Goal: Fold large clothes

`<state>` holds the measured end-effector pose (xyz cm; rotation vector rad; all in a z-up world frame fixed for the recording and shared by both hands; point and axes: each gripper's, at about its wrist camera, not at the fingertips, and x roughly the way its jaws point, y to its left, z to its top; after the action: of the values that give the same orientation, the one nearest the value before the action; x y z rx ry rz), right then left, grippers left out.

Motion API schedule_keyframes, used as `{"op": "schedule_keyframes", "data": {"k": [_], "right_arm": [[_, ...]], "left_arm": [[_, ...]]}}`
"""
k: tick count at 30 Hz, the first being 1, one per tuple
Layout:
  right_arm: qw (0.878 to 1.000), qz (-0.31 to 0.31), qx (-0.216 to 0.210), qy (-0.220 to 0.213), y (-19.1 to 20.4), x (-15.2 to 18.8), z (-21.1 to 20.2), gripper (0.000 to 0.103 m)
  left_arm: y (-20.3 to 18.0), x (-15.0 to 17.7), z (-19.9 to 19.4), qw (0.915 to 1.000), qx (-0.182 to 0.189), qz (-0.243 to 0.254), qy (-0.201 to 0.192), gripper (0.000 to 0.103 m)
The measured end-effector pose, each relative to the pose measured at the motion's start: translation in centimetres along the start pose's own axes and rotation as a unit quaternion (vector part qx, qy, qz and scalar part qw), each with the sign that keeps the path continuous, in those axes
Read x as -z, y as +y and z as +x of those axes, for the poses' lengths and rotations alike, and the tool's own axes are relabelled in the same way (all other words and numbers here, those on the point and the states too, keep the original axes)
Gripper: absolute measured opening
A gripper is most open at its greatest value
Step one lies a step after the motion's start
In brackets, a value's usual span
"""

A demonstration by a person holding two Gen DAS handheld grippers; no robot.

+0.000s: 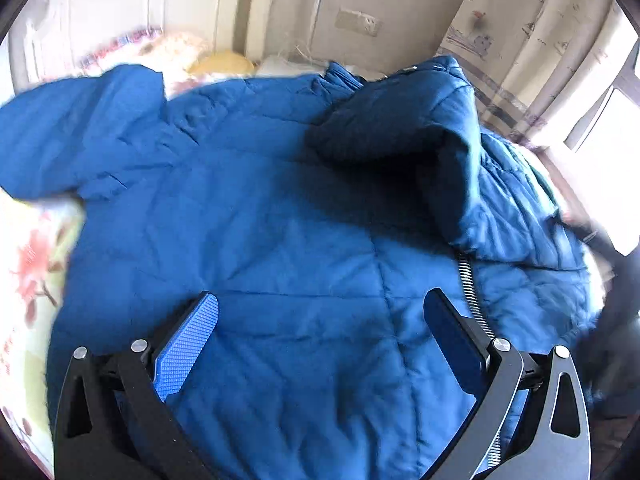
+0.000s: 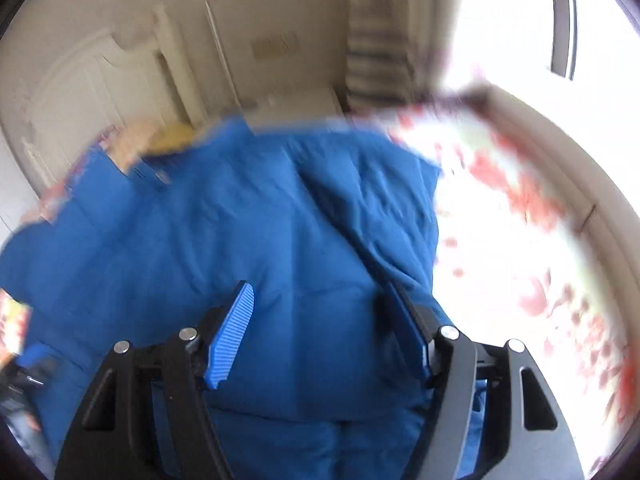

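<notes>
Blue quilted fabric fills both wrist views: a large padded jacket [image 1: 260,208] lies spread on a bed whose floral sheet [image 1: 28,264] shows past the jacket's left edge. One sleeve [image 1: 80,128] reaches out flat toward that sheet, at the end of the jacket nearer the pillows [image 1: 192,56] by the wall. The other sleeve [image 1: 420,128] is already turned in over the jacket's body, standing up in a puffy hump with its cuff pointing back toward the camera.

The left gripper [image 1: 322,350] hangs above the jacket's lower body with its jaws spread wide and nothing between them. The right gripper [image 2: 322,332] is likewise wide apart and empty over the jacket [image 2: 224,240]; its right finger lies close to a raised fold near the jacket's edge, beside the floral sheet [image 2: 520,240], though blur hides whether it touches.

Judging by this layout, the step in hand is bringing in the outstretched sleeve to match the folded one. To do it well, take that sleeve near its cuff, pinching through the whole padded thickness so the slick shell does not slip, then carry it low across the jacket's body and lay it flat. The puffy fill will spring back, so press the humped sleeve down before the next fold. A zipper [image 1: 472,292] runs beside the left gripper's right finger; keep the pads clear of its teeth.
</notes>
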<state>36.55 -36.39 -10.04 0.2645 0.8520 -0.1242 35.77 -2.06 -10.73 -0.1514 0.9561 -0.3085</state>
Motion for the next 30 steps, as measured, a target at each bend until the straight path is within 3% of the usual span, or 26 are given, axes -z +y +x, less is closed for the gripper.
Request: {"op": "schedule_keyframes", "data": {"k": [3, 4, 5, 8, 10, 11, 13, 15, 17, 19, 20, 22, 24, 26, 27, 28, 29, 30], "right_arm": [[1.0, 0.012, -0.016, -0.001, -0.5, -0.3, 0.3, 0.068], [1.0, 0.011, -0.018, 0.0, -0.4, -0.4, 0.3, 0.069], [1.0, 0.01, -0.018, -0.002, -0.2, -0.4, 0.2, 0.069], [1.0, 0.01, -0.019, -0.002, -0.6, -0.4, 0.0, 0.069], [1.0, 0.007, -0.016, -0.004, -0.6, -0.3, -0.1, 0.069], [1.0, 0.006, -0.015, -0.004, -1.0, -0.1, 0.2, 0.069], [1.0, 0.005, -0.015, -0.006, -0.8, 0.1, 0.1, 0.069], [1.0, 0.005, -0.016, -0.007, -0.8, 0.2, 0.2, 0.069], [1.0, 0.005, -0.018, -0.008, -0.8, 0.4, 0.0, 0.069], [1.0, 0.006, -0.02, -0.01, -0.8, 0.4, -0.2, 0.069], [1.0, 0.006, -0.02, -0.01, -0.8, 0.4, -0.2, 0.069], [1.0, 0.007, -0.021, -0.01, -0.9, 0.4, -0.1, 0.069], [1.0, 0.008, -0.022, -0.01, -0.9, 0.3, -0.2, 0.069], [1.0, 0.009, -0.024, -0.01, -1.0, 0.3, -0.2, 0.069], [1.0, 0.009, -0.024, -0.01, -1.1, 0.3, -0.2, 0.069], [1.0, 0.009, -0.025, -0.009, -1.1, 0.3, -0.2, 0.069], [1.0, 0.009, -0.026, -0.009, -1.1, 0.3, -0.2, 0.069], [1.0, 0.009, -0.026, -0.009, -1.1, 0.3, -0.2, 0.069]], "left_arm": [[0.9, -1.8, -0.8, 0.9894, 0.122, -0.075, 0.024, 0.098], [1.4, -2.8, -0.8, 0.9771, 0.176, -0.116, 0.028, 0.098], [1.8, -3.7, -0.6, 0.9669, 0.206, -0.147, 0.032, 0.098], [1.9, -6.2, 1.2, 0.9462, 0.252, -0.2, 0.037, 0.098], [1.8, -7.4, 3.1, 0.9372, 0.254, -0.234, 0.045, 0.097], [2.0, -7.9, 4.6, 0.924, 0.268, -0.268, 0.052, 0.096], [2.2, -8.3, 6.8, 0.9023, 0.292, -0.311, 0.064, 0.085], [2.0, -8.8, 9.0, 0.8854, 0.315, -0.334, 0.07, 0.065], [1.8, -9.2, 9.0, 0.8782, 0.34, -0.334, 0.042, 0.043], [1.3, -9.4, 6.4, 0.9056, 0.296, -0.304, -0.007, 0.035], [0.3, -9.7, 3.8, 0.932, 0.249, -0.258, -0.053, 0.03], [-3.0, -9.3, -1.5, 0.9718, 0.135, -0.123, -0.149, 0.028], [-5.4, -8.0, -4.6, 0.9788, 0.04, -0.028, -0.199, 0.028], [-6.8, -5.7, -5.3, 0.9782, -0.065, 0.034, -0.194, 0.031], [-6.6, -5.2, -4.9, 0.9804, -0.084, 0.039, -0.174, 0.043], [-5.5, -4.3, -3.9, 0.9872, -0.08, 0.027, -0.135, 0.056], [-4.5, -4.0, -3.2, 0.9919, -0.058, 0.01, -0.112, 0.083], [-3.0, -3.8, -2.3, 0.9957, -0.023, -0.019, -0.087, 0.091]]}}
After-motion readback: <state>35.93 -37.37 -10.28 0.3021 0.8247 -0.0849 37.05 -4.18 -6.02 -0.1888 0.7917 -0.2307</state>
